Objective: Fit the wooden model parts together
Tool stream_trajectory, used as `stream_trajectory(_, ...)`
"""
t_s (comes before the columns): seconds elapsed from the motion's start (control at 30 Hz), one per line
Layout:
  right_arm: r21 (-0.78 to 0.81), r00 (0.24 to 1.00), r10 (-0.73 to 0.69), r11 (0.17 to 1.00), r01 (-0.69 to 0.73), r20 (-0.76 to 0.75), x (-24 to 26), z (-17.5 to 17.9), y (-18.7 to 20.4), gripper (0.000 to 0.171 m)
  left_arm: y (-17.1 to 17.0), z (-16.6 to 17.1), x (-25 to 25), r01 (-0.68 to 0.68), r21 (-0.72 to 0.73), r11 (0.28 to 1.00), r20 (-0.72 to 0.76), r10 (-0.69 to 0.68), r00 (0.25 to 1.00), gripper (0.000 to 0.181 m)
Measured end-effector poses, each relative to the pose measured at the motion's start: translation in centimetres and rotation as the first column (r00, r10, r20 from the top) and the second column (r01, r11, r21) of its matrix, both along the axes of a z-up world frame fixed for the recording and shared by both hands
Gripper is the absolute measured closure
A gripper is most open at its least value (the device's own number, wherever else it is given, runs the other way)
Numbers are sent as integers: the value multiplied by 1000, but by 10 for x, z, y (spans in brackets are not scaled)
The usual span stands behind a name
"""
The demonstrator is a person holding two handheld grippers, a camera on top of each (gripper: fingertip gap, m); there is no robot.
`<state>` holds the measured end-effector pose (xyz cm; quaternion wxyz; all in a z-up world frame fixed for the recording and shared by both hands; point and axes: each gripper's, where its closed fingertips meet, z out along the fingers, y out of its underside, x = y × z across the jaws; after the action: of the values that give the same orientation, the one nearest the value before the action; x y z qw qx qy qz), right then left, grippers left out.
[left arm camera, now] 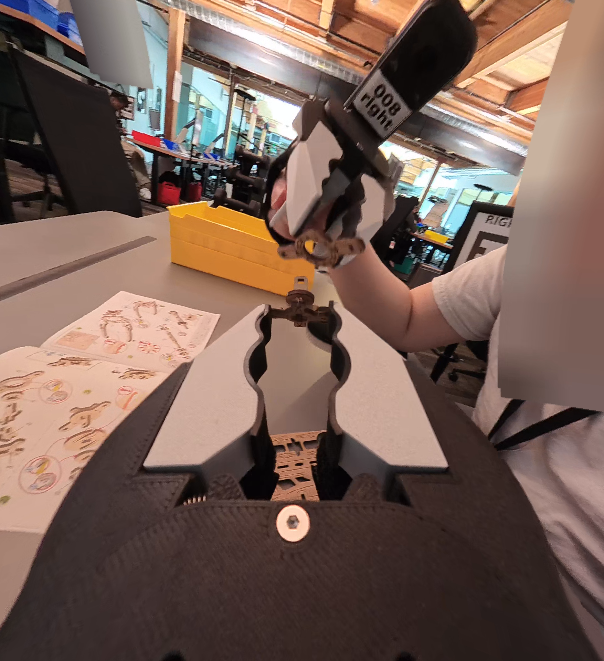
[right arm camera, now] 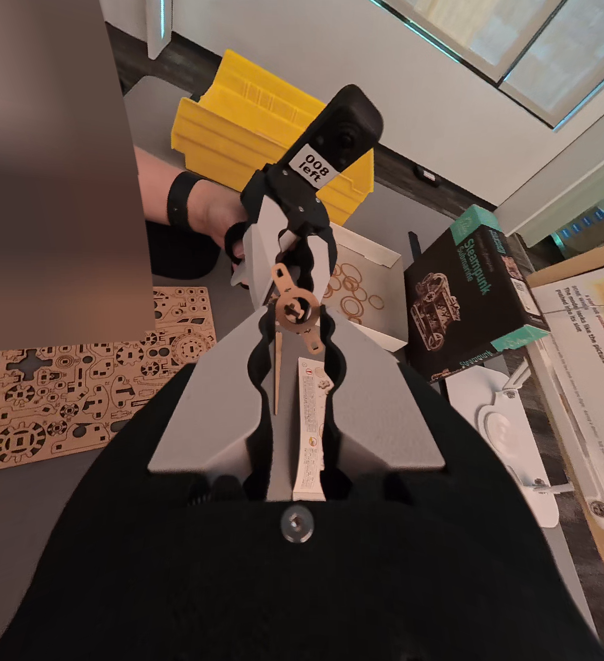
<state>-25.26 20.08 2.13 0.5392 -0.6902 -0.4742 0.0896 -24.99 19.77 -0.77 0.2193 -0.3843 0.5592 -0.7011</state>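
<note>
My left gripper (left arm camera: 297,316) is shut on a small dark wooden axle assembly (left arm camera: 298,310) with a disc on top, held above the grey table (left arm camera: 78,250). My right gripper (right arm camera: 295,316) is shut on a flat wooden ring part (right arm camera: 295,311) with two arms and a cross-shaped hole. In the left wrist view the right gripper (left arm camera: 320,250) hangs above and just beyond my left fingertips, its ring part (left arm camera: 320,247) a little above the assembly. In the right wrist view the left gripper (right arm camera: 273,298) points down right behind the ring, so its assembly is mostly hidden.
A yellow bin (left arm camera: 236,246) stands behind. An open instruction booklet (left arm camera: 78,375) lies at the left. A laser-cut wooden parts sheet (right arm camera: 89,375), a white tray of rubber bands (right arm camera: 361,297), the dark kit box (right arm camera: 472,300), a white tube (right arm camera: 309,429) and a thin wooden stick (right arm camera: 278,372) lie below. My two grippers' fingertips are within a few centimetres of each other.
</note>
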Motion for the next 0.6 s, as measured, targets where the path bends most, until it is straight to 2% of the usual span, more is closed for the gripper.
stream_trajectory(0.23,-10,998,67,998,-67,-10,-12,-5,-5,148,-11,8,-9,75,-9,997,45,-74,996,151)
stream_trajectory(0.6,-9,995,95,995,-95,17,-22,-10,-7,147,-15,12,-13,107,-11,994,60,-106,993,152)
